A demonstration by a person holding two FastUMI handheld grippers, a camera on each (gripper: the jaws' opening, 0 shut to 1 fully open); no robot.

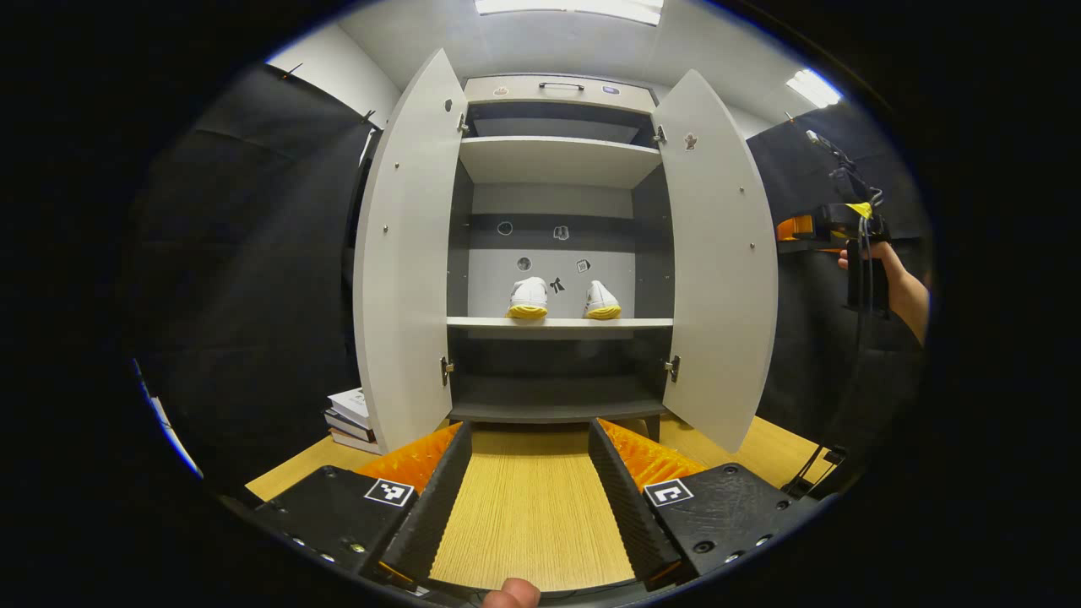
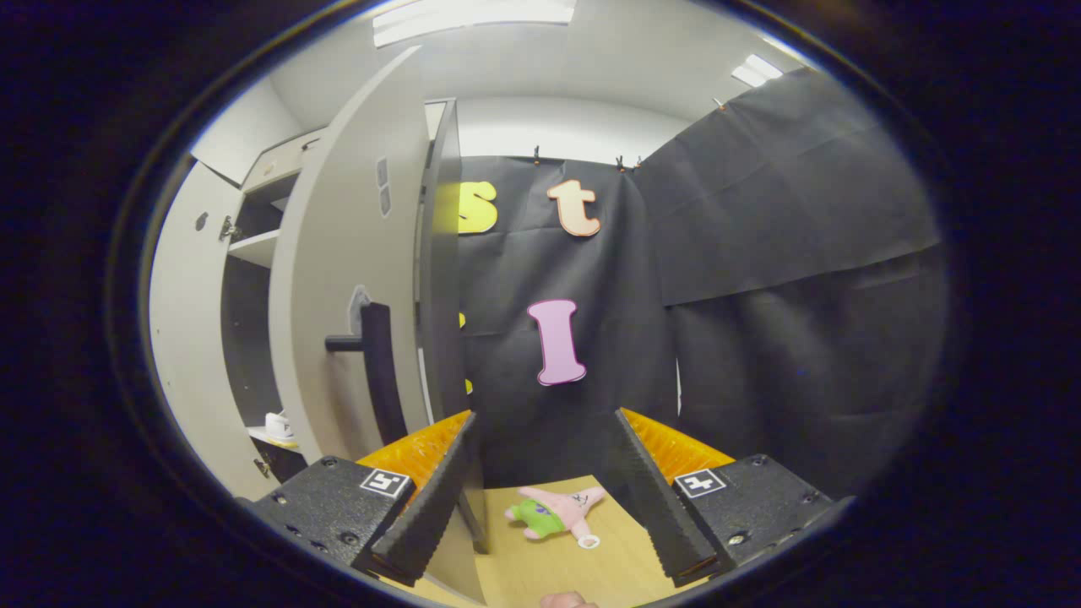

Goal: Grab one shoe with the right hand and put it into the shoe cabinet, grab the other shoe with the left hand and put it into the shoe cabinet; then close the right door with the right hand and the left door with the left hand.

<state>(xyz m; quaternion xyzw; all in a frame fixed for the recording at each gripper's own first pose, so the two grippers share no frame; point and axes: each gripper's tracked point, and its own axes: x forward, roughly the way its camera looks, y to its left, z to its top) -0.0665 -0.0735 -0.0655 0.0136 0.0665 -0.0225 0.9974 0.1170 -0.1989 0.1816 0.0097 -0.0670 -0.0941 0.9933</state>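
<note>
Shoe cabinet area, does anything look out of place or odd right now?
One thing: a pink plush star toy lies on the wooden floor beside the right door. Both shoes sit upright on the middle shelf, doors open.

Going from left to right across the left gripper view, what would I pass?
Stack of books → open pale left door → two white, yellow-soled shoes on the middle shelf → open pale right door → right gripper.

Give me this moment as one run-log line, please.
shoes: on shelf | doors: open | left gripper: open | right gripper: open, beside right door
</note>
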